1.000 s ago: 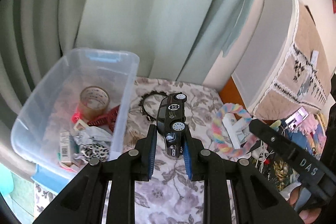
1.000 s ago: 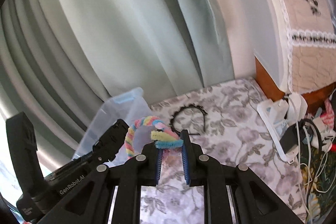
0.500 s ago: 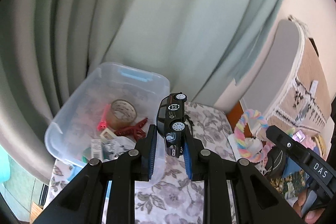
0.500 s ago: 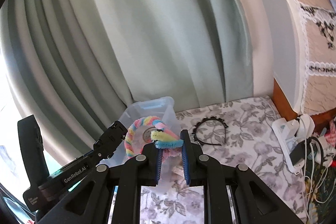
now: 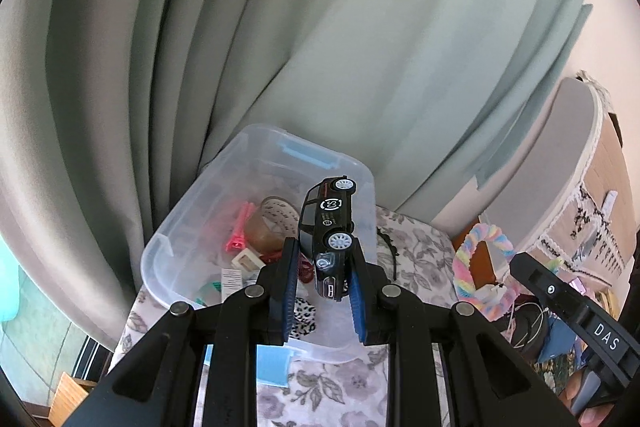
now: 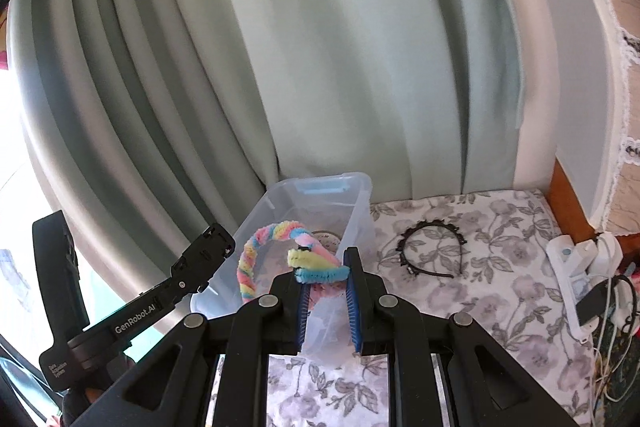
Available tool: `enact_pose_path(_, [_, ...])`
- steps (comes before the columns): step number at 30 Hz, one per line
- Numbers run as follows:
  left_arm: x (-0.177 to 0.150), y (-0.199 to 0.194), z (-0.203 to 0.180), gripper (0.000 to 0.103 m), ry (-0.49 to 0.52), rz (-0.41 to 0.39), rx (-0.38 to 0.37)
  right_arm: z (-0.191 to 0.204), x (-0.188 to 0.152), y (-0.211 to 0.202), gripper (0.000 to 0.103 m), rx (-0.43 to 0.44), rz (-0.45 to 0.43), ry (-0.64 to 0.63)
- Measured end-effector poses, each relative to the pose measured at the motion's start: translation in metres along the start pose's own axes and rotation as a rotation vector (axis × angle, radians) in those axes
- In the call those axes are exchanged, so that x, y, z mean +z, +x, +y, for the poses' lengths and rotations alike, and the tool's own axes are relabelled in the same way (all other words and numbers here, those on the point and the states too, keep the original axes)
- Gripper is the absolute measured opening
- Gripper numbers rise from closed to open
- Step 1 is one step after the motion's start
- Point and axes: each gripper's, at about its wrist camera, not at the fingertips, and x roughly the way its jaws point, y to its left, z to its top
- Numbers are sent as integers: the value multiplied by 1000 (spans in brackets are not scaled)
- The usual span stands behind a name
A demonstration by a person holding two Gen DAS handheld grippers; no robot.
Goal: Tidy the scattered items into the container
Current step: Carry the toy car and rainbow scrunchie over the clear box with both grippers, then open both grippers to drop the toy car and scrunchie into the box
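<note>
Left gripper [image 5: 322, 285] clenched on black toy car [image 5: 329, 223], nose-down above clear bin [image 5: 160, 259]. Right gripper [image 6: 327, 283] clamping rainbow pipe-cleaner hoop [image 6: 256, 259] over the bin's near end. Bin contents partly hidden, perhaps tape among them. Black headband [image 6: 432, 247] right of bin.

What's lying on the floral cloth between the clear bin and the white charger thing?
In the right wrist view, a black headband lies on the cloth between the clear bin and the white charger.
</note>
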Motion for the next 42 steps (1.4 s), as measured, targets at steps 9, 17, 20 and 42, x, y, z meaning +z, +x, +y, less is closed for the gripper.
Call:
enact_pose_path(9, [1, 4, 25, 24, -39, 9, 21, 19, -2, 26, 18, 9, 53, -34])
enact_pose_path(17, [-2, 12, 42, 24, -62, 26, 38, 36, -5, 53, 18, 18, 112, -66])
enact_pose_path(20, [-3, 16, 46, 24, -68, 33, 43, 42, -7, 62, 18, 23, 131, -81])
enact_pose_path(42, [-6, 29, 54, 64, -79, 50, 66, 52, -26, 109, 48, 42, 265, -134])
